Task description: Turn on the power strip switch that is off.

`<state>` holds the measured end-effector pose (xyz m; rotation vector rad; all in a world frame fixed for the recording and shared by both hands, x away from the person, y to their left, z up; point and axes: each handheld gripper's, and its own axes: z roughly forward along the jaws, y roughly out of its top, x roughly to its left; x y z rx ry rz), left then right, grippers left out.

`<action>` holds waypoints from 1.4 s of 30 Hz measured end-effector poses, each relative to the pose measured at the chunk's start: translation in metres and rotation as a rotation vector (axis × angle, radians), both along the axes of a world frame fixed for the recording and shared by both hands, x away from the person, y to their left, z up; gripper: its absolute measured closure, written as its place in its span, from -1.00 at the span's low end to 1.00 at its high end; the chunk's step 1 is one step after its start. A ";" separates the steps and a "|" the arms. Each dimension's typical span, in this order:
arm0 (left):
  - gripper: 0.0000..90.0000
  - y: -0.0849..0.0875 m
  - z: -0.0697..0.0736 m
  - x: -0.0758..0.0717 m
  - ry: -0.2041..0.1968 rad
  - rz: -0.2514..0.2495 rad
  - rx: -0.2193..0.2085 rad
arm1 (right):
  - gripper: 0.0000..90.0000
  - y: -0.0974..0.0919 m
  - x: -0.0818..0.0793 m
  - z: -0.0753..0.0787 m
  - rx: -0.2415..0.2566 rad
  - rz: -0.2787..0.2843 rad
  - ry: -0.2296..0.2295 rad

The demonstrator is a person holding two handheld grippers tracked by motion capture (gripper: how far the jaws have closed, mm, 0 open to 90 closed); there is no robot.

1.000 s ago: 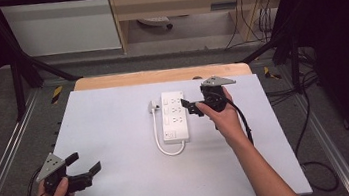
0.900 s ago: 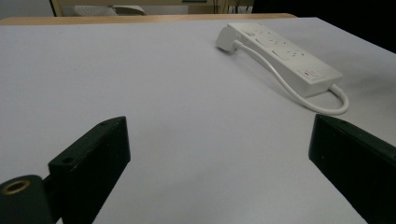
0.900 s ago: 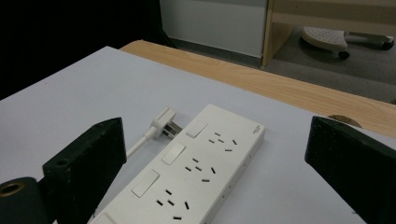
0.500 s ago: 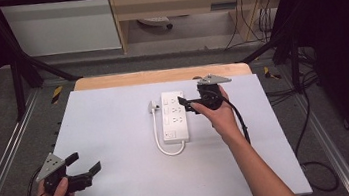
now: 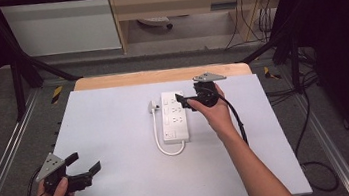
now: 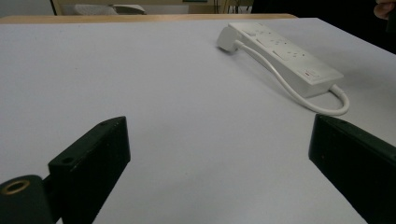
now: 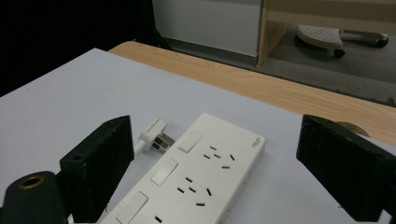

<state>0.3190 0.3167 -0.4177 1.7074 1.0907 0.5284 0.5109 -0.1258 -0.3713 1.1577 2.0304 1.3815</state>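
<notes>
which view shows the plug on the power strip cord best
The right gripper view: the plug lies close, prongs visible, beside the power strip. The left gripper view shows it far off; the high view shows it small.

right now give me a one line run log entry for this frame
left gripper: open, idle near table corner | right gripper: open, over power strip | plug: lying beside strip, unplugged

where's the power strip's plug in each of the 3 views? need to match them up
High view: plug left of the power strip's far end.
Left gripper view: plug top centre, by the strip's far end.
Right gripper view: plug beside the left jaw.
Shared landmark: the power strip.
</notes>
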 end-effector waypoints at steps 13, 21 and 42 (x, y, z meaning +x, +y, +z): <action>-0.88 0.000 0.000 0.000 0.000 -0.001 0.002 | -0.61 0.003 0.010 -0.009 -0.003 -0.016 0.017; -0.88 0.000 0.000 0.000 0.003 -0.001 -0.001 | -0.55 0.004 0.017 -0.018 -0.004 -0.032 0.033; -0.88 0.001 0.000 0.000 0.000 -0.003 0.006 | -0.18 0.024 0.030 -0.028 -0.034 0.005 0.055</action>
